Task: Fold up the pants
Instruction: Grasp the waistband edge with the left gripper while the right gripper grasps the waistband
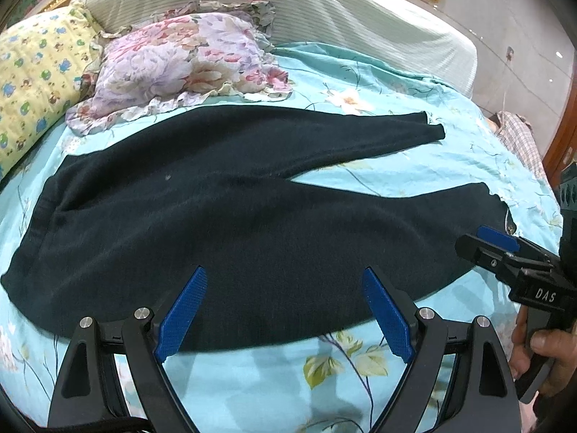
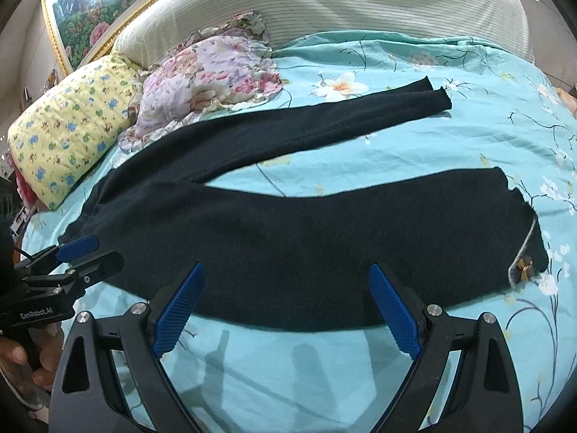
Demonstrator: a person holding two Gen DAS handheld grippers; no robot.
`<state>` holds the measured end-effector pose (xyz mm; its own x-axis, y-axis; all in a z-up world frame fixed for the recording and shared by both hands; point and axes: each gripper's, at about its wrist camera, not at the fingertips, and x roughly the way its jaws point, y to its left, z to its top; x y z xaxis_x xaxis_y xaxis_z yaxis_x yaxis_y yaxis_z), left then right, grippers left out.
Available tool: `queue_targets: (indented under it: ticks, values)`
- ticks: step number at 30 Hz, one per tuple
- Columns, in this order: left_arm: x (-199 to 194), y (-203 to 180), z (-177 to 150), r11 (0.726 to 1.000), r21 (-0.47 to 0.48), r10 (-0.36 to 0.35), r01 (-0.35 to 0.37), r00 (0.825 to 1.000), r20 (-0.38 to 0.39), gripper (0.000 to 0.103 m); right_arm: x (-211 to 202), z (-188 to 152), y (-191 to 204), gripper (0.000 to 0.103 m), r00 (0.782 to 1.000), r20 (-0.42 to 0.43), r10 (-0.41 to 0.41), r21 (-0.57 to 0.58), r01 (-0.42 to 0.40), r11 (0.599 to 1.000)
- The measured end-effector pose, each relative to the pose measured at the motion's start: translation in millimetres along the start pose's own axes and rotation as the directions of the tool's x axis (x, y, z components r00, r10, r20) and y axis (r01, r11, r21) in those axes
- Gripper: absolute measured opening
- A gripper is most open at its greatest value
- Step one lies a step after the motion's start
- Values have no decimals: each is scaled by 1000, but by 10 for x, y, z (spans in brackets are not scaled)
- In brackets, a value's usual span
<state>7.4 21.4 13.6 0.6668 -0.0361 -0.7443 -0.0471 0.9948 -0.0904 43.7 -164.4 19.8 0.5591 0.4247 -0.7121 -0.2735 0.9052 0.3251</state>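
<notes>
Pants (image 1: 223, 216): black, flat on my floral bedsheet (image 1: 360, 79), waistband left, 2 legs right.
My left gripper (image 1: 285, 278): apart, empty.
My right gripper (image 2: 286, 274): apart, empty.

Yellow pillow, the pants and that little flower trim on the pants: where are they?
yellow pillow (image 2: 68, 137), right wrist view, middle of its printed face.
pants (image 2: 306, 245), right wrist view, middle of the near leg.
flower trim (image 2: 524, 265), right wrist view, on the near leg's cuff.

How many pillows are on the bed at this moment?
2. A yellow cartoon-print pillow lies at the far left by the headboard; a floral ruffled pillow sits right of it, just beyond the black pants. Others may lie out of view.
</notes>
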Motion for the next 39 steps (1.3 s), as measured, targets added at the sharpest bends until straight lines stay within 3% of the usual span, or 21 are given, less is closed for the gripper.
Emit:
queue_targets:
  ticks: [10,21,24,31,39]
  values:
    - [229,-98,369,996,77,-50,53,998,-31,89,86,409,-305,92,1000,2,11,42,-11,999]
    - [833,-192,1164,969,158,-176,192,978,-109,89,352,1244,-928,92,1000,-18,17,107,-15,994]
    - [1065,-194,1361,965,168,-181,202,974,-134,89,488,1471,-1107,92,998,-31,46,131,-41,991]
    - [1530,-206,1804,951,238,-165,200,973,-160,89,800,1883,-1450,92,997,-67,35,128,-26,991]
    - [2111,-218,2184,925,302,-164,230,959,-231,89,1215,2255,-1855,92,993,-121,-9,125,24,992]
